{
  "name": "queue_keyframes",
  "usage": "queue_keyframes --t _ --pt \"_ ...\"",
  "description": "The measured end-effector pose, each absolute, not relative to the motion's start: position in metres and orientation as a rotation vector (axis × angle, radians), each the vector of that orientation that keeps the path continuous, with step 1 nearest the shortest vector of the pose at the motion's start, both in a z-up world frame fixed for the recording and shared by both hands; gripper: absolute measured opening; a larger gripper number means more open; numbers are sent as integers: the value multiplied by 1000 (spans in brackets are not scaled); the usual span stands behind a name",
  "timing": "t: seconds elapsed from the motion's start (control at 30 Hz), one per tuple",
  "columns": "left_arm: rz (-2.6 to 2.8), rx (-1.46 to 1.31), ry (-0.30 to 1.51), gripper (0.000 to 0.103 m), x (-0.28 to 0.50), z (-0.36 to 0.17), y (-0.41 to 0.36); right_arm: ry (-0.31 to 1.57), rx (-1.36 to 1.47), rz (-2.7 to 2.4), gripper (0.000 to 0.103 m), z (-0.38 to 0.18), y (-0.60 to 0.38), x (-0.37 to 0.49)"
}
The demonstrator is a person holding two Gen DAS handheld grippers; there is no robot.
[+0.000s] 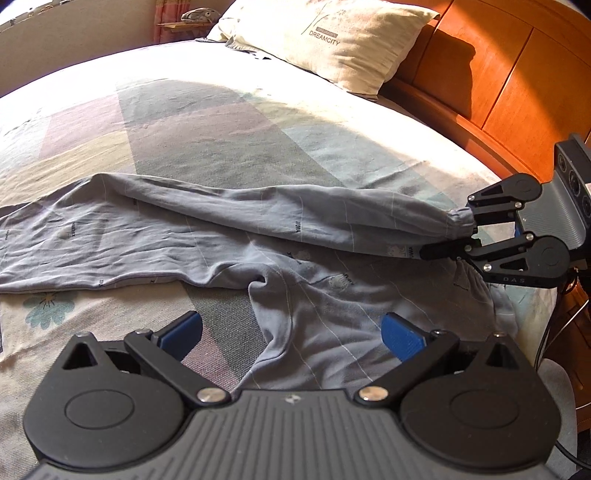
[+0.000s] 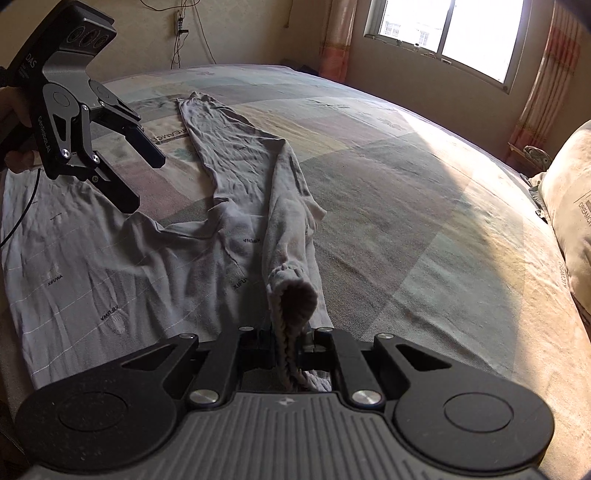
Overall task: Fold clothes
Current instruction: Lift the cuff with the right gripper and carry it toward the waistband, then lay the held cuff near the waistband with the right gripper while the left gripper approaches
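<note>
Grey trousers [image 1: 166, 236] printed with small logos lie on the bed. One leg stretches away flat [image 2: 207, 129]; the other leg is lifted and drawn back by its gathered cuff [image 2: 295, 291]. My right gripper [image 2: 290, 343] is shut on that cuff, and in the left wrist view the right gripper [image 1: 467, 236] pinches the cuff [image 1: 456, 221] at the bed's right side. My left gripper [image 1: 291, 332] stands open with blue pads [image 1: 402, 336] wide apart, hovering over the waist part, touching nothing. From the right wrist view the left gripper [image 2: 144, 181] hangs open above the cloth.
A patchwork bed cover [image 1: 203, 122] spans the bed. A cream pillow [image 1: 332, 40] leans on the orange wooden headboard [image 1: 498, 74]. A window [image 2: 443, 29] with curtains lights the far wall. A person's hand [image 2: 14, 107] holds the left gripper. Cables hang on the wall [image 2: 181, 33].
</note>
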State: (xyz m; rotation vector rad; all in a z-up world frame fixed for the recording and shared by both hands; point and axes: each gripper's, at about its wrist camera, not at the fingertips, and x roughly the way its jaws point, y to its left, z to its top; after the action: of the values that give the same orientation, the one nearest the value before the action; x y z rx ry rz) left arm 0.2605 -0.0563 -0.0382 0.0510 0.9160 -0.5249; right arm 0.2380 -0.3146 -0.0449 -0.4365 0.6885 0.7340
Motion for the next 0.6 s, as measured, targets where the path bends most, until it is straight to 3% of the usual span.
queue_keyframes --t 0.1,0.33,0.6 --pt "-530 51 912 102 259 -37 -59 714 -416 720 15 -53 -318 241" --pt "-535 48 904 102 251 -34 -55 706 -404 653 39 -50 -319 239" --pt "-547 8 889 102 239 -34 -45 687 -482 610 50 -39 -291 243"
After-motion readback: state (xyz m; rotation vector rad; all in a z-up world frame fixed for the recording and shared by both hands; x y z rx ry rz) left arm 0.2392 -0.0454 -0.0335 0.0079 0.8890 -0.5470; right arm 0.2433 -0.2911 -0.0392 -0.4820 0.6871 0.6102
